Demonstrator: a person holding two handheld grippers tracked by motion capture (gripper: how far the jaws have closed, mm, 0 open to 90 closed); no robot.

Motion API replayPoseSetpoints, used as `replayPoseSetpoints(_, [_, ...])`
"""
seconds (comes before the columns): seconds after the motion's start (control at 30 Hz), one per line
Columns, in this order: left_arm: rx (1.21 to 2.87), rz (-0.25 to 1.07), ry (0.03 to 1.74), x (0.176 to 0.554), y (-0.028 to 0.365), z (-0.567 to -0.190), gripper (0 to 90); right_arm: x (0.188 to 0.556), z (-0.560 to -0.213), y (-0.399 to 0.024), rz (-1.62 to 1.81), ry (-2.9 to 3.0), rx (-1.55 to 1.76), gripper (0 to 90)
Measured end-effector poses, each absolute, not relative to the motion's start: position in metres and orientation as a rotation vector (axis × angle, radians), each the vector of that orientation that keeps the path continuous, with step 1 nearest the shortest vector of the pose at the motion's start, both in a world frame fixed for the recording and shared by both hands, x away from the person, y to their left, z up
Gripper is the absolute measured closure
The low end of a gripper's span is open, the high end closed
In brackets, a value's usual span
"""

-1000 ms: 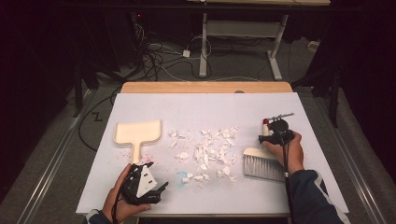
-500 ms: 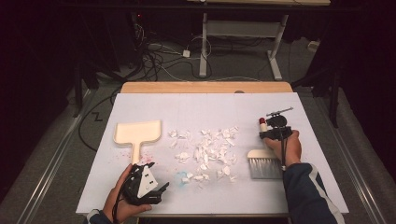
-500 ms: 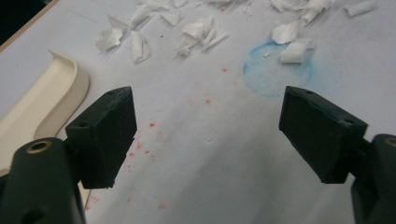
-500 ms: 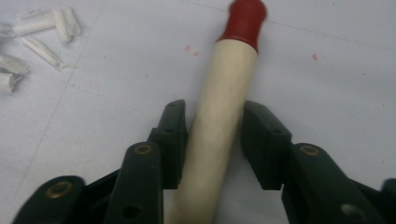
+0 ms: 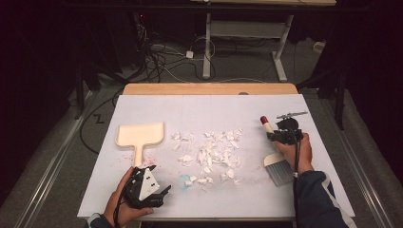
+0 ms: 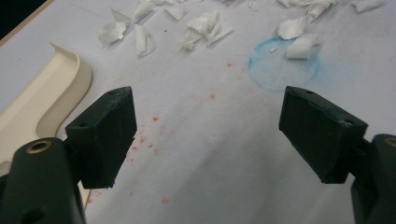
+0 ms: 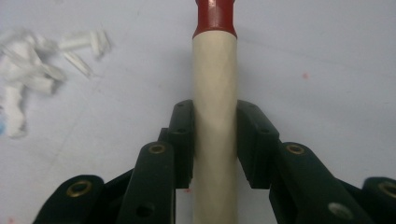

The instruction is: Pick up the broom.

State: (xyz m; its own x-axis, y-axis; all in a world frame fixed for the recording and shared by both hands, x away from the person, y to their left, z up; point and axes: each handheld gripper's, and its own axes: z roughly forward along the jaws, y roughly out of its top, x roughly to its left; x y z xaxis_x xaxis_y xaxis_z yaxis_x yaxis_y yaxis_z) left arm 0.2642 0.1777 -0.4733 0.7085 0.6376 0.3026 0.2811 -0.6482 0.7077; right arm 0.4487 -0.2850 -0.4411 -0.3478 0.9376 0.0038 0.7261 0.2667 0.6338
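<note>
A brush lies at the table's right, with a cream handle (image 7: 215,70), a red tip (image 5: 263,119) and grey bristles (image 5: 279,171). My right gripper (image 5: 283,135) (image 7: 215,135) has just been closing and is now shut on the handle, one pad pressing each side. White paper scraps (image 5: 214,152) (image 6: 201,23) (image 7: 28,70) are scattered across the middle. To their left a cream dustpan (image 5: 141,134) (image 6: 42,98) lies flat. My left gripper (image 5: 156,179) (image 6: 205,135) rests near the front left edge, open, with only bare table between its jaws.
The white table cover (image 5: 199,109) carries red specks (image 6: 154,119) and a blue ring stain (image 6: 280,70) just ahead of the left gripper. Beyond the table's wooden far edge (image 5: 209,89), cables and desk legs stand on the floor.
The right jaws have come together on the brush handle. The brush's bristle head has turned slightly and looks narrower. The left hand and dustpan stayed put.
</note>
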Motion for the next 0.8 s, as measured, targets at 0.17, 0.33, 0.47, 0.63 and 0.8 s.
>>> replayPoseSetpoints(0.17, [2.273, 0.725, 0.711, 0.264, 0.178, -0.473, 17.8, 0.427, -0.422, -0.296, 0.938, 2.081, 1.448, 70.9])
replayPoseSetpoints(0.33, [2.270, 0.720, 0.693, 0.262, 0.175, -0.472, 17.8, 0.398, -0.400, -0.303, 1.019, 1.989, 1.343, 70.9])
replayPoseSetpoints(0.47, [2.252, 0.706, 0.686, 0.261, 0.171, -0.470, 17.8, 0.385, -0.390, -0.304, 1.046, 1.965, 1.298, 70.9])
replayPoseSetpoints(0.63, [2.212, 0.687, 0.703, 0.261, 0.167, -0.467, 17.6, 0.366, -0.369, -0.306, 1.159, 1.930, 1.230, 70.9])
replayPoseSetpoints(0.8, [2.121, 0.621, 0.681, 0.263, 0.153, -0.451, 17.9, 0.347, -0.349, -0.293, 1.245, 1.889, 1.168, 70.9])
